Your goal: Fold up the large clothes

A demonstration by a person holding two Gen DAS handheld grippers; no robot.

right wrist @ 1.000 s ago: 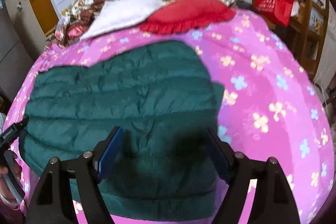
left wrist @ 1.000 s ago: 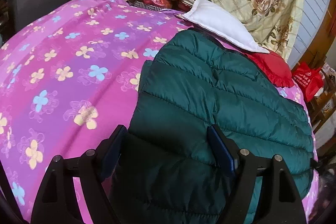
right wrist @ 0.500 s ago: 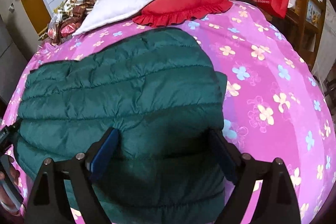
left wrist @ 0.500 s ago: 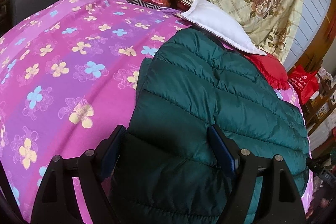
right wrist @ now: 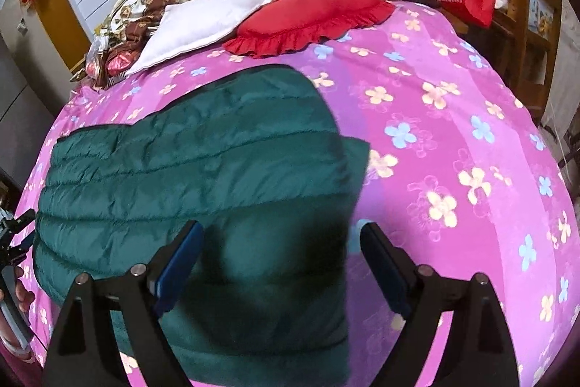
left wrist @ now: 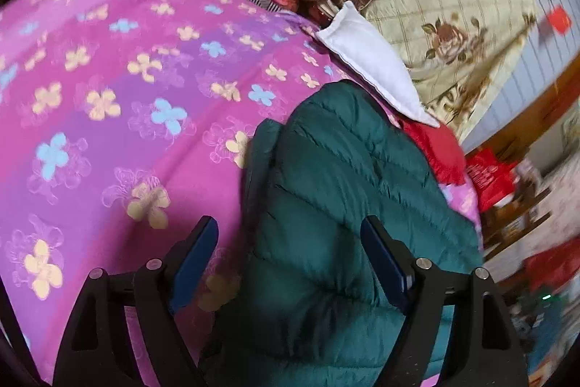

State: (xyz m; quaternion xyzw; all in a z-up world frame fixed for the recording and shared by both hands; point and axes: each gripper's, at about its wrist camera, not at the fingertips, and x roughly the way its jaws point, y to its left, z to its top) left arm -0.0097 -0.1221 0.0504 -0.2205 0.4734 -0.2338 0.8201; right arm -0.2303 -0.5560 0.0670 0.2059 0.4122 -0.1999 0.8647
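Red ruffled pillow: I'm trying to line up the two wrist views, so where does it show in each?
Left wrist: the red ruffled pillow is right of centre, half hidden behind the green puffer jacket.
Right wrist: it lies top centre, fully visible beyond the jacket.
Shared landmark: the white pillow beside it.

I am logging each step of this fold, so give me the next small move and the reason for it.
Probably lower the right gripper onto the near right edge of the green puffer jacket and close. Both grippers are open and hold nothing, left gripper included, and the jacket lies flat on the pink floral bedspread.
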